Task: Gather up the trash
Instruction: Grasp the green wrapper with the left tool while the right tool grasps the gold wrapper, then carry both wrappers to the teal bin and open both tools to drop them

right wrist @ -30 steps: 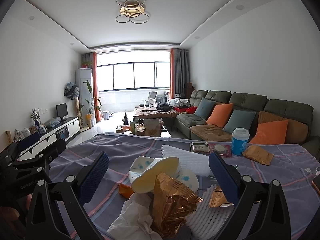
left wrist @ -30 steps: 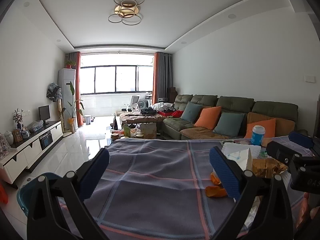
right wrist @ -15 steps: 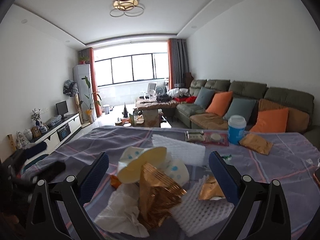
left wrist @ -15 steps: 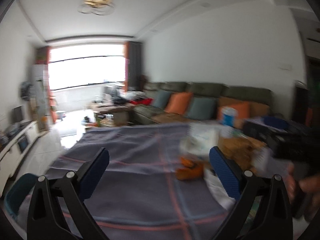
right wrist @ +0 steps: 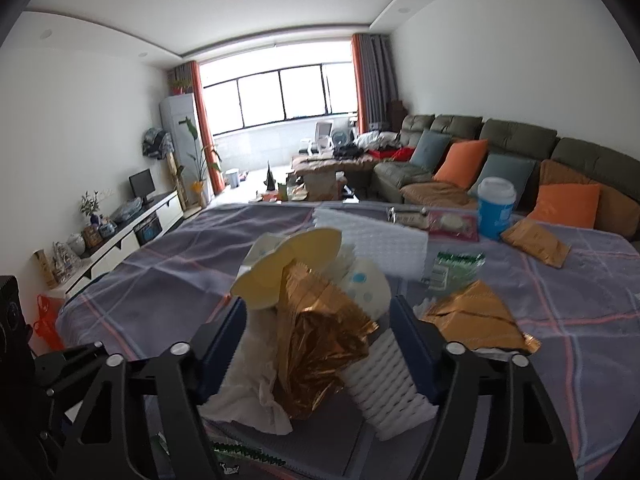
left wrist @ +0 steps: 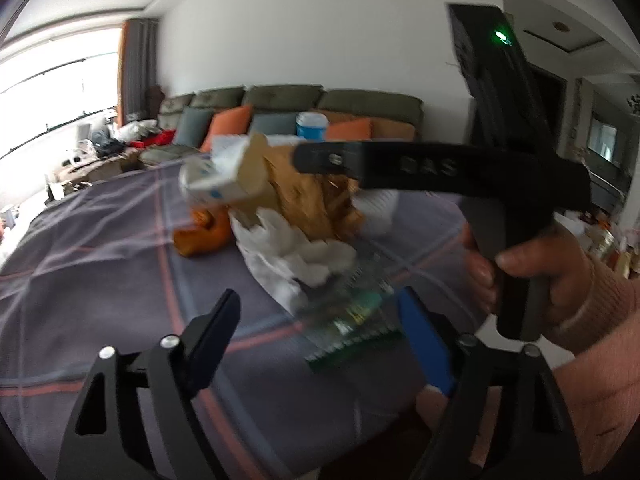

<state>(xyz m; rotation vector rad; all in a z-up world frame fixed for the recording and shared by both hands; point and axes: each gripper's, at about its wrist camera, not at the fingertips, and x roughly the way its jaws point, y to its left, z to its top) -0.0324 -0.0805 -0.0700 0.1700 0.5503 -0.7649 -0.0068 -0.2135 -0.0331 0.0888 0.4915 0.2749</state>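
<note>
A heap of trash lies on the table's grey plaid cloth: a gold foil bag, a crumpled white tissue, a white foam net and a yellow-lined paper cup. My right gripper straddles the heap with its jaws closing; I cannot see the pads pressing on it. In the left wrist view the same tissue and foil bag lie ahead. My left gripper is closing over a green wrapper without touching it. A hand holds the right gripper there.
A blue cup with a white lid, a gold packet, a second gold wrapper, a green wrapper and a white foam sheet lie farther back. An orange scrap sits left of the heap. A sofa stands behind.
The left gripper swung right and down toward the heap, and its jaws narrowed. The right gripper dipped closer over the heap, and its jaws narrowed around it.
</note>
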